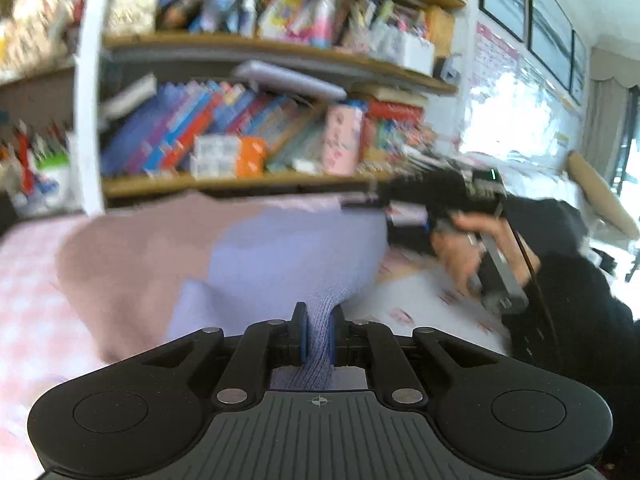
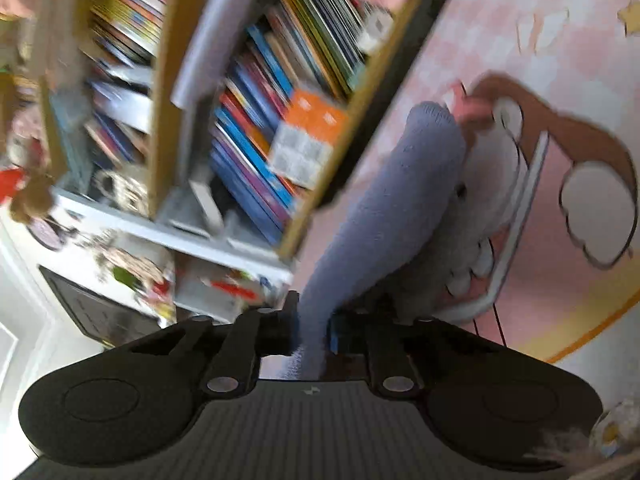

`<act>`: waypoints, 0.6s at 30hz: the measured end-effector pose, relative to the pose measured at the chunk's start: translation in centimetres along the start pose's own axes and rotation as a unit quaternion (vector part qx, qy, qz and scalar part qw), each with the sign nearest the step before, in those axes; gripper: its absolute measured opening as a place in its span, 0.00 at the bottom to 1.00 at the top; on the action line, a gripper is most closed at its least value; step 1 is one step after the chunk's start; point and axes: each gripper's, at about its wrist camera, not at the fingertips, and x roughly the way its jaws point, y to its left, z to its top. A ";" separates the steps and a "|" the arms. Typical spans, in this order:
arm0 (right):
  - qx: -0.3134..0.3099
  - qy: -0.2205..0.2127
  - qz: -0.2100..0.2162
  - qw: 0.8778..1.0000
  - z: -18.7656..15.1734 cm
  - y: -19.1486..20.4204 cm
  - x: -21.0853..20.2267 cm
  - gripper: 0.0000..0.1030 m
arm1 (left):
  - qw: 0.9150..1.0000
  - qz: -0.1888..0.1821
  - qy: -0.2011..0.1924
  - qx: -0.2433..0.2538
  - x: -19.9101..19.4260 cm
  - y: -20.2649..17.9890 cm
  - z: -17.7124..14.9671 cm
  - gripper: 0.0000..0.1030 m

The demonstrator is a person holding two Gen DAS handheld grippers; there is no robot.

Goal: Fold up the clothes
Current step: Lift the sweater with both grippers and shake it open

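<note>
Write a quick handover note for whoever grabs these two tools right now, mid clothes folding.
Left tool: shut on the lavender knit garment, pinching a bunched edge.
Right tool: shut on another part of the same knit, which hangs stretched ahead of it.
Where it is: the garment, lavender and dusty pink, is lifted between both tools above the pink patterned bed cover, in front of the bookshelf.
Done: both grips are set.
Left: no fold visible yet; lay it flat, then fold.

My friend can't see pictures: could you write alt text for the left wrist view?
The left hand-held gripper is shut on lavender knit cloth, which spreads over a pink bed cover. Beyond stands a crowded bookshelf; a hand grips another gripper at right.
</note>
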 end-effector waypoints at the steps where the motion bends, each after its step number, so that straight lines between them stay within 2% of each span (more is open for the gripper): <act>1: -0.013 -0.014 -0.003 1.000 0.1 0.5 -0.6 0.11 | 1.000 -0.023 0.002 -0.001 0.4 -0.5 -0.2 0.08; 2: -0.029 -0.027 0.000 0.999 0.6 1.6 -1.4 0.11 | 0.999 -0.046 0.003 -0.003 0.7 -1.0 -0.4 0.08; 4: -0.067 -0.055 0.012 0.996 2.1 4.5 -3.1 0.10 | 0.994 -0.100 -0.035 0.005 0.0 -1.7 1.3 0.08; 6: -0.114 -0.084 0.026 0.990 3.7 8.0 -4.9 0.10 | 0.985 -0.153 -0.073 0.014 -0.7 -2.4 3.1 0.08; 8: -0.185 -0.114 0.057 0.974 5.1 13.8 -6.5 0.10 | 0.969 -0.201 -0.144 0.010 -2.9 -1.9 6.0 0.08; 10: -0.247 -0.138 0.099 0.954 5.9 19.6 -7.8 0.10 | 0.947 -0.238 -0.214 0.005 -5.4 -1.1 8.3 0.08; 12: -0.293 -0.140 0.146 0.935 6.2 24.6 -7.7 0.10 | 0.924 -0.263 -0.277 0.004 -8.0 -0.3 10.1 0.08; 15: -0.341 -0.110 0.166 0.919 5.4 29.0 -4.7 0.10 | 0.916 -0.260 -0.305 -0.018 -9.7 1.7 10.0 0.08; 17: -0.371 -0.078 0.127 0.917 3.6 29.2 -0.9 0.11 | 0.929 -0.237 -0.282 -0.041 -9.1 3.2 8.5 0.08; 18: -0.379 -0.054 0.093 0.919 2.6 28.1 1.5 0.11 | 0.940 -0.219 -0.255 -0.059 -8.5 4.2 7.1 0.08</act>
